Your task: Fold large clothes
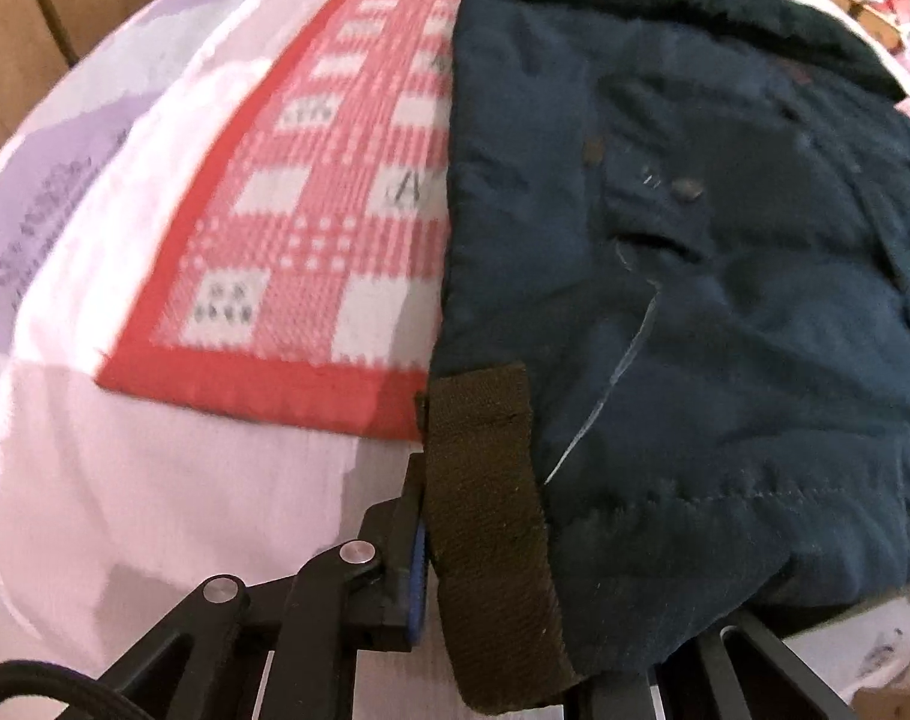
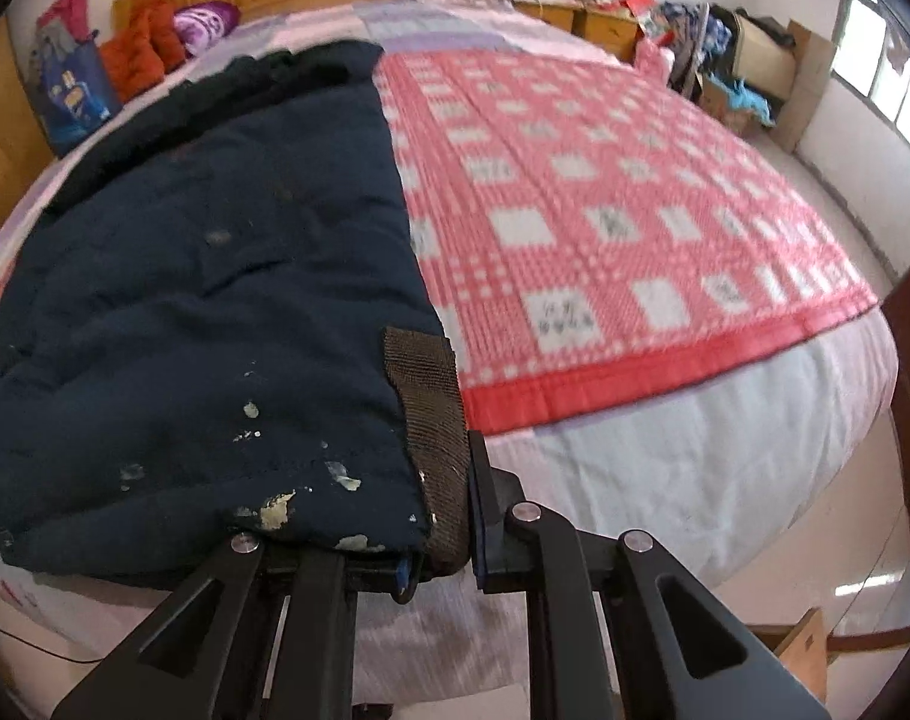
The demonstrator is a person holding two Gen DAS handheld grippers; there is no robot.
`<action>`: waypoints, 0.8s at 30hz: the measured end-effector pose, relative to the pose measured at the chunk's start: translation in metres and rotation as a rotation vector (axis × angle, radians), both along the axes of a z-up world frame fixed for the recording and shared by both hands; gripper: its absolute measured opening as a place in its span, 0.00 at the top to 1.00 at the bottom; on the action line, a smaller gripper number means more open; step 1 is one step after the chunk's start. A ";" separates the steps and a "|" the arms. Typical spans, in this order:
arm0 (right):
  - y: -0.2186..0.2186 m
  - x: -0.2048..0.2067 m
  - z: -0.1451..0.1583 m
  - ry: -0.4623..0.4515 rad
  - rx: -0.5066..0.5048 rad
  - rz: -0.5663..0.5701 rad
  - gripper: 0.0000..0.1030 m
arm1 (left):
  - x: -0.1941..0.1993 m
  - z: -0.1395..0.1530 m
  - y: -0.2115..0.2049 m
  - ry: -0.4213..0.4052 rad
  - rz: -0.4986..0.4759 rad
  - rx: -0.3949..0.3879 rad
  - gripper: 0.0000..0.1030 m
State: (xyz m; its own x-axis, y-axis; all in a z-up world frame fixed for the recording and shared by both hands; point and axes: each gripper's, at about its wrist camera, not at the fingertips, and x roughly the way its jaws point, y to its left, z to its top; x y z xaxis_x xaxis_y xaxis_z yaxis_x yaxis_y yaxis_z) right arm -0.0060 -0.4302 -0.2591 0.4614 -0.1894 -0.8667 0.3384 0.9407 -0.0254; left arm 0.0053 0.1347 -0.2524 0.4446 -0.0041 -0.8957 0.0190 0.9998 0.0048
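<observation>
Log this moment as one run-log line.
stage: bottom hem lifted for fold | left gripper: shut on jacket | right gripper: shut on jacket | surface: red checked mat on bed

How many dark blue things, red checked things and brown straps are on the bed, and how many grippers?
Dark blue jacket: 1
Red checked mat: 1
Brown ribbed straps: 2, one at each bottom corner
Grippers, left gripper and right gripper: 2
Total: 6

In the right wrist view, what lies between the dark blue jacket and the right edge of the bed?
The red and white checked mat fills most of that stretch, starting beside the jacket; past its red border is bare pale bedsheet.
</observation>
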 end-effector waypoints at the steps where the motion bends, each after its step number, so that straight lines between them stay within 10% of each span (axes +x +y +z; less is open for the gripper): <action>1: 0.000 0.001 0.006 -0.005 -0.001 0.002 0.86 | 0.000 0.005 0.000 -0.005 -0.005 -0.001 0.85; 24: 0.013 -0.085 0.120 0.135 0.012 0.057 0.87 | -0.096 0.065 -0.002 0.156 -0.048 -0.047 0.85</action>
